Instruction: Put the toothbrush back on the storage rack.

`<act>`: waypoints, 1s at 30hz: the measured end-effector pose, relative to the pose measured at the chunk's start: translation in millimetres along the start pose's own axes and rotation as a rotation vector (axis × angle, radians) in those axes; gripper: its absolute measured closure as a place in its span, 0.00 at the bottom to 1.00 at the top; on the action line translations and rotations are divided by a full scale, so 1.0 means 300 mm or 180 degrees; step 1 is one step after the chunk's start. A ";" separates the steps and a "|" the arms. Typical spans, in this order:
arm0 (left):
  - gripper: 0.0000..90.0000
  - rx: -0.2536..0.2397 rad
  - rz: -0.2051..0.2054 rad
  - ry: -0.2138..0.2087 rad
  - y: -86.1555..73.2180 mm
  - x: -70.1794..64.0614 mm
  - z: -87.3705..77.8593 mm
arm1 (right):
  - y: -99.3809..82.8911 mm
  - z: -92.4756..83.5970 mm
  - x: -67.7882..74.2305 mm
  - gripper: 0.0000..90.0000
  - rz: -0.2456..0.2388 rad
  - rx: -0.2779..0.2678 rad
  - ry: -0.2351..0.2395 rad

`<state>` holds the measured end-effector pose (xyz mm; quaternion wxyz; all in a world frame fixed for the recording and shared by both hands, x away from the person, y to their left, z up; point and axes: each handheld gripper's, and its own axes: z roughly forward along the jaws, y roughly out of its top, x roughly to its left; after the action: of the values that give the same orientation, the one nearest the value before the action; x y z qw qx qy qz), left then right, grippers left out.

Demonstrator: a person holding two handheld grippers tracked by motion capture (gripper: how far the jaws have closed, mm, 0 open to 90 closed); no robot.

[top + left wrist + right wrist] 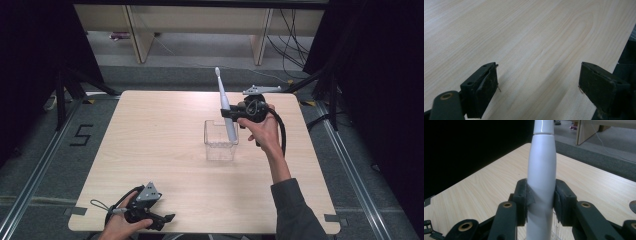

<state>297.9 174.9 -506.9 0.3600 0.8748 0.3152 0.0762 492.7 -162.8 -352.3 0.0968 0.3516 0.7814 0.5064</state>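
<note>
A pale grey electric toothbrush (225,105) stands nearly upright, brush head up, with its lower end inside a clear plastic box (220,146) near the table's middle. My right gripper (229,113) is shut on its handle just above the box rim. In the right gripper view the black pads clamp the white handle (541,177) from both sides. My left gripper (167,219) rests at the table's front left edge, held by a hand. Its jaws stand wide apart over bare wood in the left gripper view, with nothing near its fingertips (486,90).
The light wooden table (150,145) stands on grey carpet. Black cable (282,132) loops from the right gripper past the wrist. Wooden furniture legs (137,35) and loose wires lie beyond the far edge, and dark curtains flank both sides.
</note>
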 end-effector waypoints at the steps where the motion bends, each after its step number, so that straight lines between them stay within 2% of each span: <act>1: 0.17 0.0003 0.0006 -0.0002 0.000 0.000 -0.001 | 0.000 0.005 -0.002 0.74 -0.0025 -0.0004 -0.0019; 2: 0.17 0.0000 0.0003 -0.0001 0.000 0.000 -0.001 | 0.001 0.011 -0.007 0.74 -0.0114 -0.0023 -0.0024; 5: 0.17 -0.0004 0.0003 -0.0032 0.000 -0.002 -0.001 | -0.001 0.026 -0.005 0.74 -0.0038 0.0022 -0.0029; 7: 0.17 -0.0004 0.0003 -0.0033 0.000 -0.002 -0.001 | -0.002 0.037 -0.014 0.74 -0.0145 -0.0004 -0.0069; 10: 0.17 -0.0010 0.0003 -0.0036 0.000 -0.002 -0.001 | -0.008 0.050 -0.007 0.74 -0.0055 0.0023 -0.0020; 13: 0.17 -0.0036 -0.0024 -0.0048 -0.001 -0.005 0.001 | -0.015 0.064 -0.009 0.74 -0.0043 0.0021 -0.0041; 15: 0.16 -0.0048 -0.0033 -0.0047 0.000 -0.006 0.002 | -0.018 0.073 -0.022 0.74 -0.0152 -0.0017 -0.0039; 18: 0.17 -0.0008 0.0002 -0.0027 0.000 -0.002 0.000 | -0.025 0.079 -0.017 0.74 -0.0054 0.0038 -0.0052; 22: 0.17 0.0011 0.0028 -0.0017 0.000 -0.001 -0.001 | -0.027 0.088 -0.024 0.74 -0.0111 0.0054 -0.0101; 24: 0.17 -0.0038 -0.0023 -0.0048 0.000 -0.005 0.001 | -0.031 0.097 -0.024 0.74 -0.0116 0.0061 -0.0081; 25: 0.17 -0.0038 -0.0029 -0.0046 0.000 -0.006 0.001 | -0.034 0.101 -0.020 0.74 -0.0047 0.0079 -0.0034; 27: 0.17 -0.0040 -0.0034 -0.0050 -0.001 -0.006 0.001 | -0.040 0.112 -0.021 0.74 -0.0091 0.0079 -0.0030; 28: 0.17 0.0007 0.0027 -0.0028 0.000 -0.001 -0.002 | -0.042 0.112 -0.022 0.74 -0.0117 0.0099 -0.0050; 29: 0.17 0.0002 0.0017 -0.0020 0.000 -0.002 -0.001 | -0.047 0.118 -0.023 0.74 -0.0144 0.0084 -0.0085; 30: 0.17 0.0001 0.0017 -0.0018 0.000 -0.003 -0.001 | -0.052 0.121 -0.021 0.74 -0.0098 0.0153 -0.0081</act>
<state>297.2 174.6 -506.6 0.3605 0.8759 0.3119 0.0745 508.8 -144.4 -383.8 0.1061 0.3481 0.7974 0.4814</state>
